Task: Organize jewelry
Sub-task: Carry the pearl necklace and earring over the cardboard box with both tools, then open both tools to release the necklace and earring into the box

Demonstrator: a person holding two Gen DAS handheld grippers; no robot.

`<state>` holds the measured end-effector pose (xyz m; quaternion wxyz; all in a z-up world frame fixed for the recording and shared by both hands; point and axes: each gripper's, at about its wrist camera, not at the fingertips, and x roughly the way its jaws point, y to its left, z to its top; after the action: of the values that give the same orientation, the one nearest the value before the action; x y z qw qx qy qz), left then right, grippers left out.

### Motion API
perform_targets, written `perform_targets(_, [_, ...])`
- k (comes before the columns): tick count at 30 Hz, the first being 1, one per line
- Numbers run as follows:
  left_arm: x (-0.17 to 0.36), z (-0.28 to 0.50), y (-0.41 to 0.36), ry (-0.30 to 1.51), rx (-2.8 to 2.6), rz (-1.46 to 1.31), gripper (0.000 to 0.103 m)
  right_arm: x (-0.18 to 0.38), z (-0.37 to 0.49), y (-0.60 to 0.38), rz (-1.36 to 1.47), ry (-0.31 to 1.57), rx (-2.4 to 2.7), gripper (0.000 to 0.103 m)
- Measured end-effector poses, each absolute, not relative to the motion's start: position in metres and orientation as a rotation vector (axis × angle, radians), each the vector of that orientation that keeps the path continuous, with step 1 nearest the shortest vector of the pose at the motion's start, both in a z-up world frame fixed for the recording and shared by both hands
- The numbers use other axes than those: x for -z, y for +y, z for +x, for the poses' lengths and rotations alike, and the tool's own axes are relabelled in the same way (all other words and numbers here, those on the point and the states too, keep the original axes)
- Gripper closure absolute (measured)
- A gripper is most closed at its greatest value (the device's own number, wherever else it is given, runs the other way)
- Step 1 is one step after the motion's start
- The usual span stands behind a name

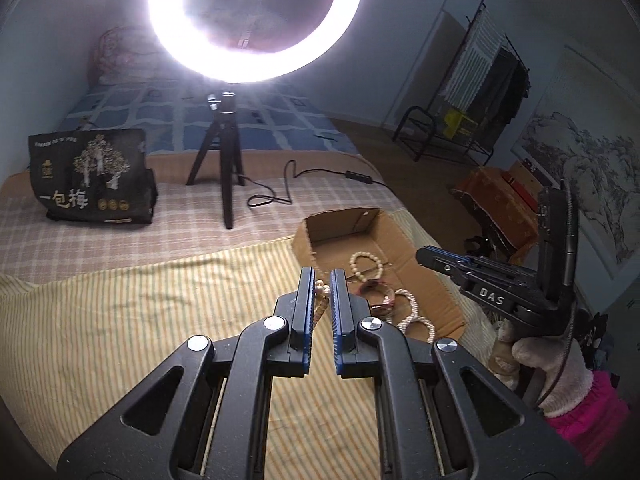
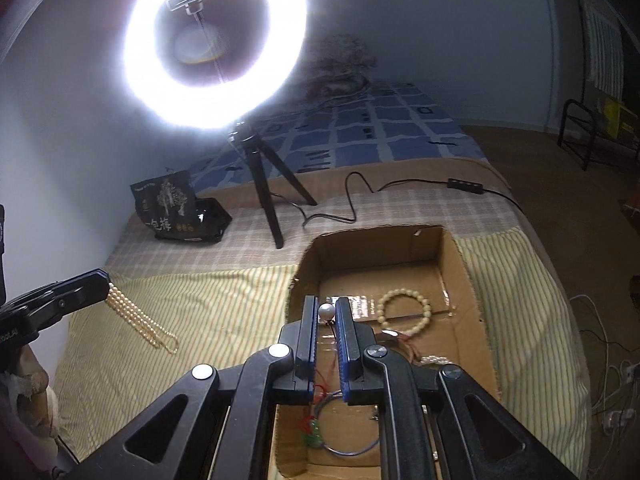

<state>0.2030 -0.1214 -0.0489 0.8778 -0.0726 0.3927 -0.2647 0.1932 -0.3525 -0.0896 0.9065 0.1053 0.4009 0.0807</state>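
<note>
A multi-strand pearl string (image 2: pixel 138 318) is pinched at one end by the left gripper (image 1: pixel 322 280), its jaws nearly closed on the beads, and hangs free above the striped bed cover (image 1: pixel 120 320), clear of the cardboard box (image 2: pixel 460 264). A necklace with a single large pearl (image 2: pixel 327 312) is clamped between the almost shut jaws of the right gripper (image 2: pixel 326 310); its cord and green pendant dangle below, over the box floor. A cream bead bracelet (image 2: pixel 404 308) and further bangles and pearl loops (image 1: pixel 412 312) lie inside the box. Risk, as judged: the round pearl is held on a small contact patch and may roll out of the pads if the gripper is swung or tilted. The long strands may sway and snag on the box rim or on the opposite gripper, or tangle with the loose cord. A piece dropped on the soft cover could slide toward the bed edge. Glare from the ring light (image 2: pixel 212 40) may obscure fine detail.
</note>
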Motion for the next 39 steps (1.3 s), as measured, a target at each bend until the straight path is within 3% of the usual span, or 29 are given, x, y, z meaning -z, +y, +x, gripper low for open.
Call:
perform_targets(32, [0.078, 0.189, -0.237, 0.913, 0.732, -0.064, 0.097, 0.124, 0.192, -0.401, 0.300, 0.918, -0.138, 0.095])
perform_targets(35, [0.080, 0.188, -0.240, 0.922, 0.729, -0.051, 0.097, 0.126, 0.191, -0.402, 0.303, 0.920, -0.127, 0.077])
perform_targets(38, [0.082, 0.187, -0.241, 0.927, 0.720, -0.040, 0.097, 0.126, 0.191, -0.407, 0.310, 0.918, -0.110, 0.072])
perform_targets(39, [0.082, 0.187, -0.240, 0.928, 0.718, -0.037, 0.091, 0.126, 0.191, -0.408, 0.316, 0.917, -0.102, 0.066])
